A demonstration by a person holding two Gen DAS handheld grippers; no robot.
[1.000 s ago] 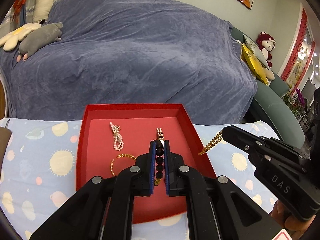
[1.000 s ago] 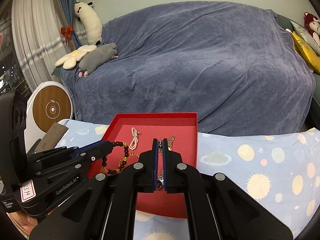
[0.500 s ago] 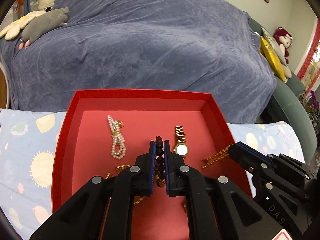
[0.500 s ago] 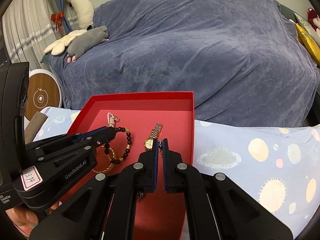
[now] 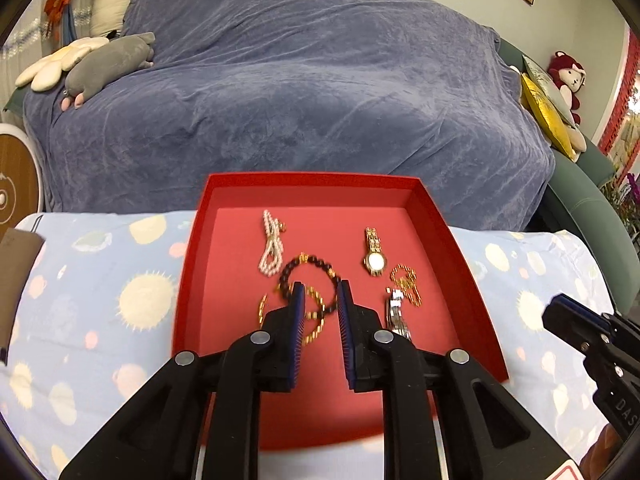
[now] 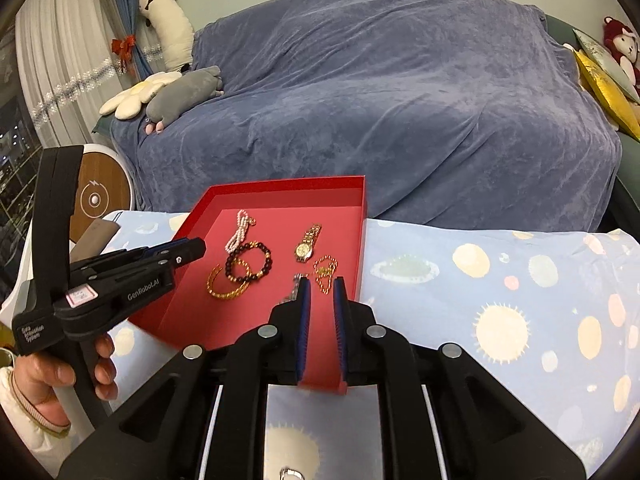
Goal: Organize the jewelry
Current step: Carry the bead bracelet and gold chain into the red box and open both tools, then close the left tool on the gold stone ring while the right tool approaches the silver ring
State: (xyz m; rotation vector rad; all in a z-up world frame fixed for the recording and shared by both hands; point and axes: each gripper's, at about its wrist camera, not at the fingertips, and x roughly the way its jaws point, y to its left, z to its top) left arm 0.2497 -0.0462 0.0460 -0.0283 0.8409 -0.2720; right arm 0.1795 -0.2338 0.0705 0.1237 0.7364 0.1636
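A red tray (image 5: 456, 236) (image 6: 360, 240) lies on the patterned cloth. In it lie a pearl strand (image 5: 270, 242) (image 6: 239, 232), a dark bead bracelet (image 5: 312, 266) (image 6: 250, 260), an amber bracelet (image 6: 226, 284), a gold watch (image 5: 374, 256) (image 6: 306, 246), a gold chain (image 5: 406, 284) (image 6: 326, 272) and a silver watch (image 5: 396, 312). My left gripper (image 5: 320, 292) is open and empty above the dark bracelet. My right gripper (image 6: 320, 286) is open and empty above the tray's near right part, just short of the gold chain.
The table has a light blue cloth with suns and planets (image 6: 500, 300). Behind it is a sofa under a blue cover (image 5: 300, 80) with plush toys (image 5: 104, 60). A round white and wood appliance (image 6: 100, 196) stands at the left.
Both grippers have opened and pulled back. The dark bead bracelet left my left gripper and lies in the tray; the gold chain left my right gripper and lies beside the watch.
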